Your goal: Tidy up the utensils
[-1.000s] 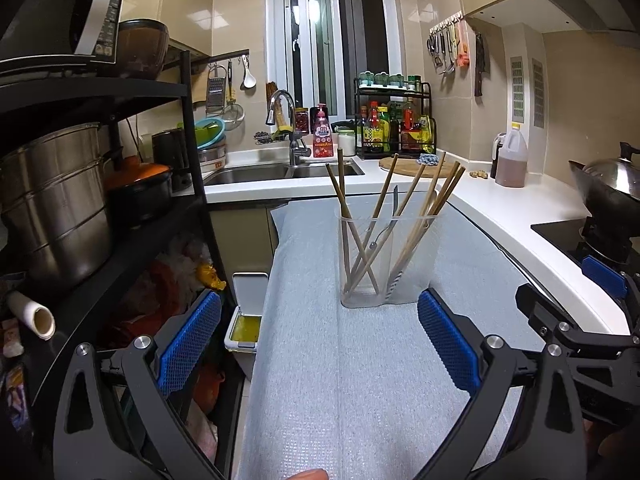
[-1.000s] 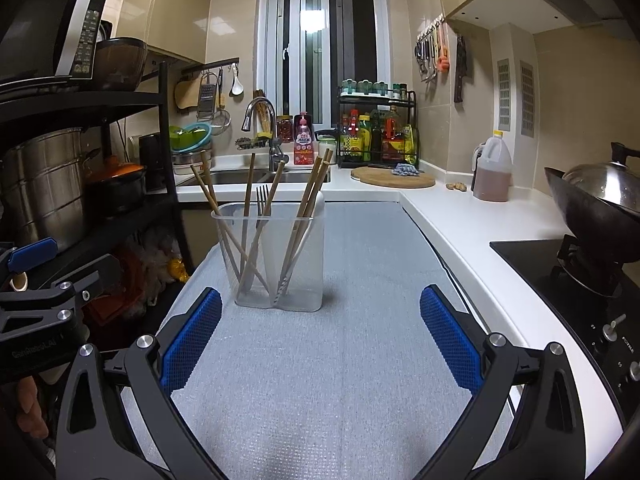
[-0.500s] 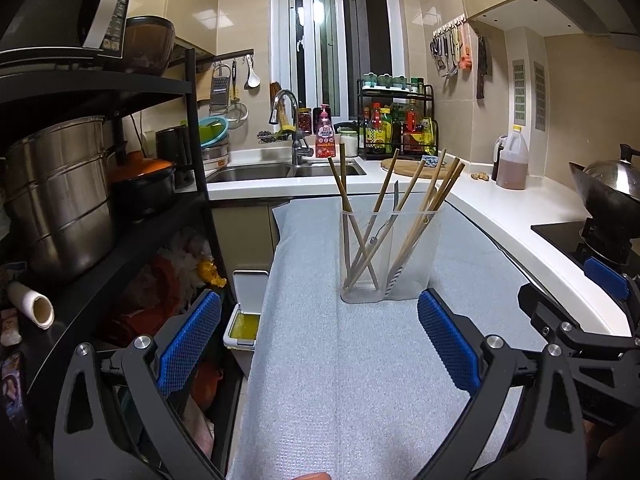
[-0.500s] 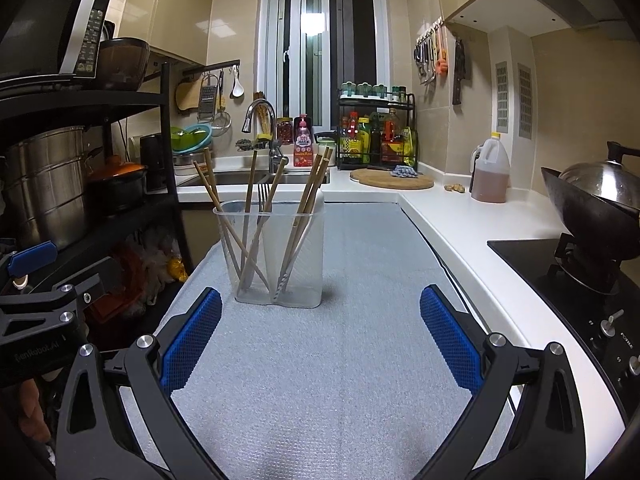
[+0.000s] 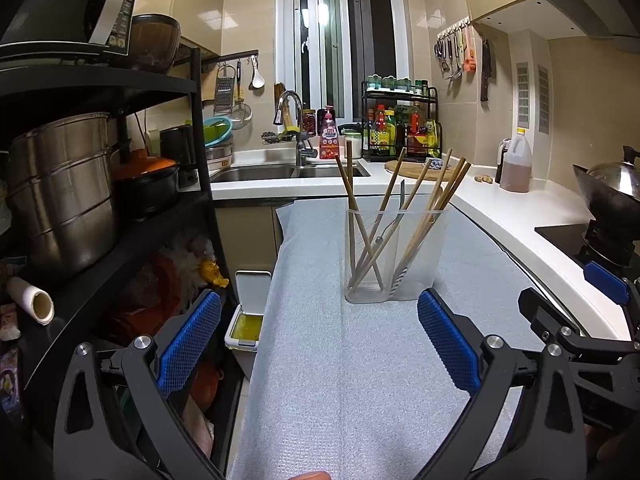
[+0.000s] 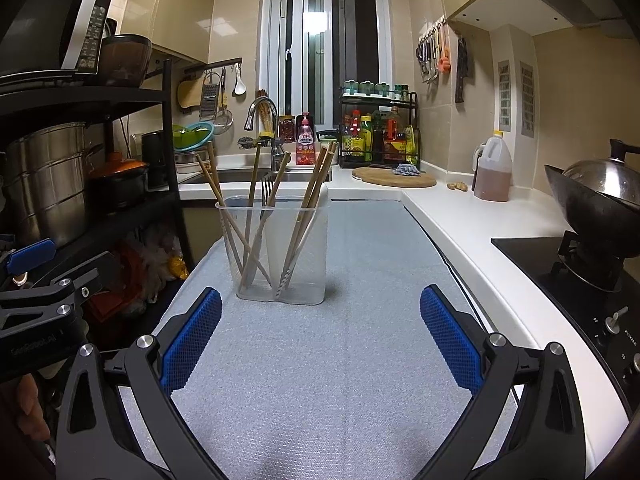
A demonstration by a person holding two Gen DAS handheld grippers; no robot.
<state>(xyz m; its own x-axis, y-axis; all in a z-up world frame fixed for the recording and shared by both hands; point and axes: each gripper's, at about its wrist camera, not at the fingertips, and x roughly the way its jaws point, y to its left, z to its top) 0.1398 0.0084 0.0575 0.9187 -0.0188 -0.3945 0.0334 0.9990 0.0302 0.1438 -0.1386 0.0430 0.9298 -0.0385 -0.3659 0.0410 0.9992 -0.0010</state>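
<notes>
A clear plastic utensil holder (image 5: 394,256) (image 6: 280,250) stands upright on the grey textured mat (image 5: 340,352) (image 6: 320,360). Several wooden chopsticks (image 5: 432,208) (image 6: 314,188) and a metal fork (image 6: 267,188) lean inside it. My left gripper (image 5: 318,340) is open, low over the mat, short of the holder and a little to its left. My right gripper (image 6: 320,340) is open too, also short of the holder, with nothing between its blue pads (image 6: 450,340). Each gripper shows at the edge of the other's view.
A black shelf rack (image 5: 100,216) with steel pots stands at the left. A small white bin (image 5: 246,312) sits on the floor beside the mat. A wok (image 6: 600,196) on the stove is at the right. Sink (image 6: 256,176), bottle rack and cutting board lie beyond.
Both grippers have risen and drawn back slightly, so the holder sits a bit farther off. Both stay open and empty. The holder and utensils have not moved.
</notes>
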